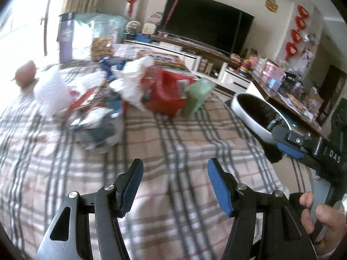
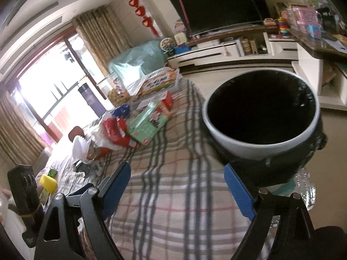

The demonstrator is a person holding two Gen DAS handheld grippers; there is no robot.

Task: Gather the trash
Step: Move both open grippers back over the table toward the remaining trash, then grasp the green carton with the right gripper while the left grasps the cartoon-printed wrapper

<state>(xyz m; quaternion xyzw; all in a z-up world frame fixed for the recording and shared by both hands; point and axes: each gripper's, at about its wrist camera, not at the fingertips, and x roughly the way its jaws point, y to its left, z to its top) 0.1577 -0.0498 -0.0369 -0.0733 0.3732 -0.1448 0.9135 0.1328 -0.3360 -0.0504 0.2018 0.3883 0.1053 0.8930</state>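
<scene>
A pile of trash lies on the plaid-covered table [image 1: 173,151]: a red packet [image 1: 171,93], a white plastic bag [image 1: 132,82], a green carton [image 1: 195,97] and crumpled wrappers [image 1: 95,125]. My left gripper [image 1: 175,186] is open and empty, over bare cloth in front of the pile. A white bin with a black liner [image 2: 262,112] stands at the table's right edge; it also shows in the left wrist view [image 1: 256,114]. My right gripper [image 2: 176,190] is open and empty, its right finger close beside the bin. The red packet [image 2: 115,132] and green carton [image 2: 147,123] lie further back.
A jar of biscuits [image 1: 102,41], a dark flask [image 1: 66,36] and a flat printed box [image 1: 164,60] stand behind the pile. A TV [image 1: 206,21] on a low cabinet and a cluttered side table [image 1: 292,86] lie beyond. A yellow-capped bottle [image 2: 48,183] sits at the left.
</scene>
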